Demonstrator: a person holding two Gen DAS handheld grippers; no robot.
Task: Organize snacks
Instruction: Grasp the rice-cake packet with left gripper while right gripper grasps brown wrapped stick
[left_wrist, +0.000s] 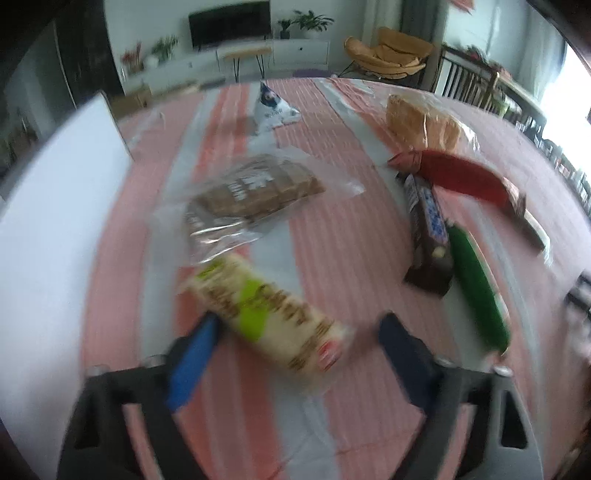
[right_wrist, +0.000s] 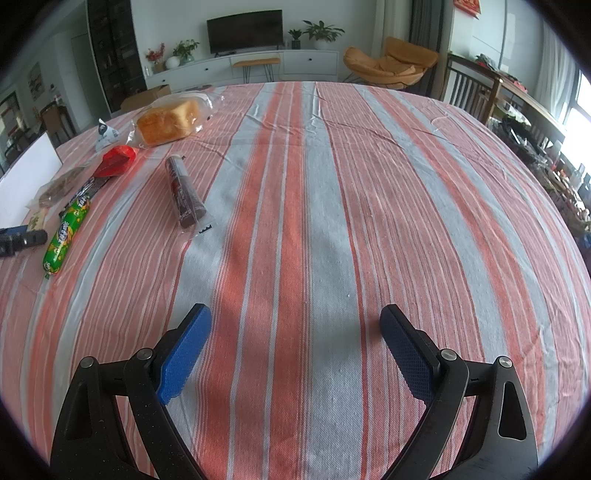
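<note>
My left gripper (left_wrist: 299, 325) is open just above a yellow-and-green cracker pack (left_wrist: 269, 317) that lies between its fingers; the view is blurred. Beyond lie a clear bag of brown biscuits (left_wrist: 251, 195), a dark chocolate bar (left_wrist: 428, 236), a green sausage (left_wrist: 476, 291), a red packet (left_wrist: 461, 177), a bagged bread loaf (left_wrist: 424, 122) and a small white pouch (left_wrist: 273, 110). My right gripper (right_wrist: 295, 325) is open and empty over bare striped cloth. In its view a dark red sausage stick (right_wrist: 184, 192) lies ahead left, with the green sausage (right_wrist: 66, 232) and bread (right_wrist: 170, 120) further left.
A white box (left_wrist: 55, 206) stands at the table's left side. The striped tablecloth (right_wrist: 332, 184) covers the whole table. The left gripper's tip (right_wrist: 22, 240) shows at the right view's left edge. Chairs stand beyond the far right edge.
</note>
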